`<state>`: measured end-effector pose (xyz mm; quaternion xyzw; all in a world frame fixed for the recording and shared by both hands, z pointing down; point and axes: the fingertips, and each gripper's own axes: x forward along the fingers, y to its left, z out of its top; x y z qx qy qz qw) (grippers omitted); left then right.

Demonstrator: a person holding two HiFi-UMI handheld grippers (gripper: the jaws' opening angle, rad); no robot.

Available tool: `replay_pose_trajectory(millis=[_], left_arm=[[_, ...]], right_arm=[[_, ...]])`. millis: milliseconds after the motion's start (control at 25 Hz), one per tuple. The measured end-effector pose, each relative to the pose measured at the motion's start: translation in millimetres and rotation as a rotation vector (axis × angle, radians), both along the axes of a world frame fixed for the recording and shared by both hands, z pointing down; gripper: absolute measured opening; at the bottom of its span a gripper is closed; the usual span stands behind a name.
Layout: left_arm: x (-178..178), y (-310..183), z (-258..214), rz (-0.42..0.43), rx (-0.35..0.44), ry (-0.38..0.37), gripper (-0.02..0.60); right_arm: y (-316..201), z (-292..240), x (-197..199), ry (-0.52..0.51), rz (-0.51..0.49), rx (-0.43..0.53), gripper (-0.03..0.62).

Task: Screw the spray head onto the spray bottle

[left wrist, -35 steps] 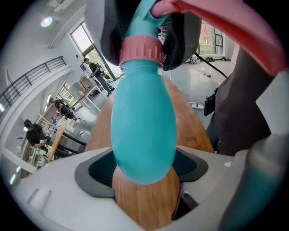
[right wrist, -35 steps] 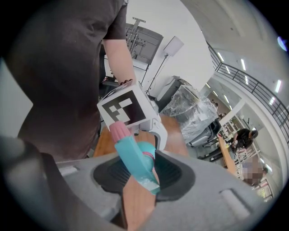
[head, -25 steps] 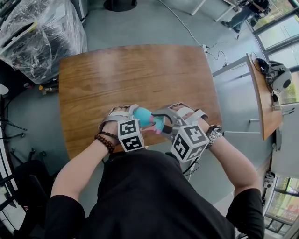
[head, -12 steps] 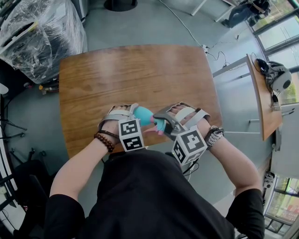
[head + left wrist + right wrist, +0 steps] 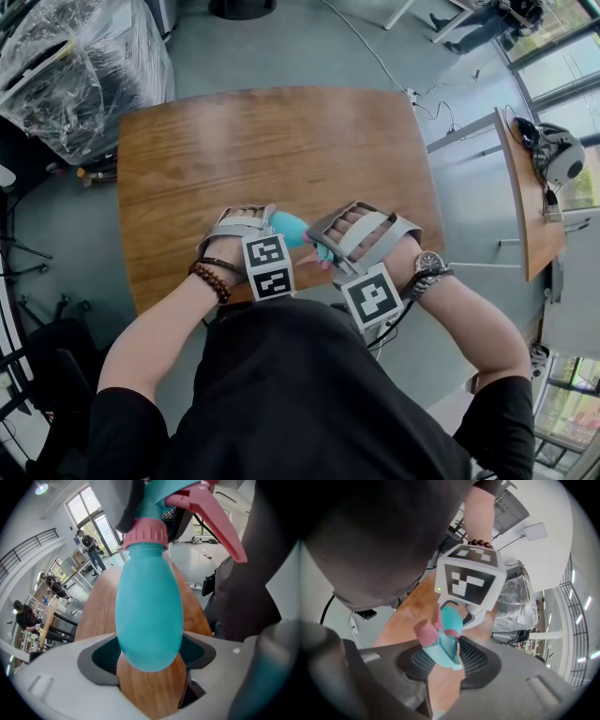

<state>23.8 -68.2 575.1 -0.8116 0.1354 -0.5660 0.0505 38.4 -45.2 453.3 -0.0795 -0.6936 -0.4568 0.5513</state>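
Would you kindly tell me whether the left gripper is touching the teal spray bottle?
Touching. The left gripper view shows both ribbed pads of the left gripper pressed against the sides of the spray bottle.

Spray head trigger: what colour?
Pink. The plastic trigger matches the pink collar on the teal spray bottle. Shows best in the left gripper view.

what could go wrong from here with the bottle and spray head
1. The left gripper pinches only the rounded bottom end of the spray bottle, so twisting may spin it or squeeze it out.
2. The spray head sits tilted between the right gripper pads, so it could slip, or the pink collar could cross-thread.
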Motion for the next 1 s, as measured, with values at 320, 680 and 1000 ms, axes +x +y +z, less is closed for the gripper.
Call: replay_pose_trajectory(millis=[320, 680, 1000], left_arm=[[-0.4, 10.4, -0.8, 0.012, -0.105, -0.027, 0.413], [-3.7, 4.5, -6.4, 0.008, -0.068, -0.076, 0.410], [-5.4, -12.7, -14.6, -0.057, 0.067, -0.051, 0.405]], right_arm=[[9.6, 10.1, 11.8, 0.087, -0.173, 0.113, 0.116], [5.5, 8.4, 10.8, 0.093, -0.165, 0.120, 0.115], [-11.8, 4.5, 13.4, -0.041, 0.286, -0.225, 0.115]])
